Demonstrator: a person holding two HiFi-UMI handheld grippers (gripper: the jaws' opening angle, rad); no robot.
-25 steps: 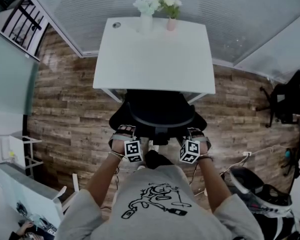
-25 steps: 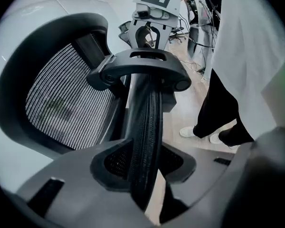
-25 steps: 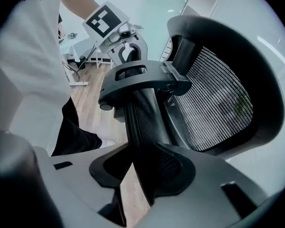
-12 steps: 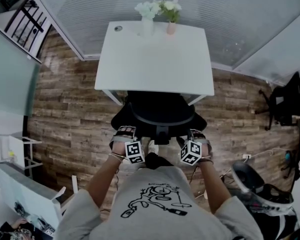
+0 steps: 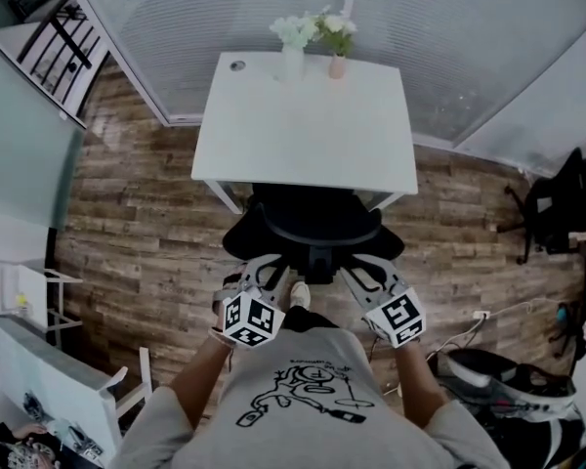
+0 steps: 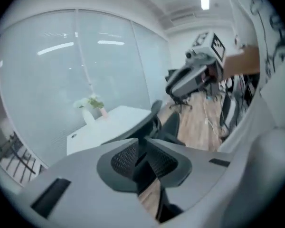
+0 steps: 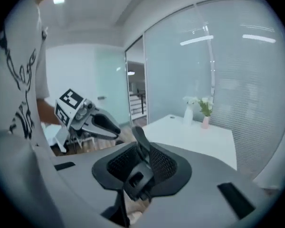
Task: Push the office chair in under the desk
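I'm scanning every view for print and get no word, number or brand that I can read. The cube on the left gripper [image 5: 272, 262] and the one on the right gripper [image 5: 355, 270] carry only black-and-white square patterns, no letters or digits. The grey shirt [image 5: 303, 399] shows a black line drawing. Any lettering in it is too small for me to make out.

left tool [image 5: 264, 267] and right tool [image 5: 361, 270] side by side, jaws closing, empty
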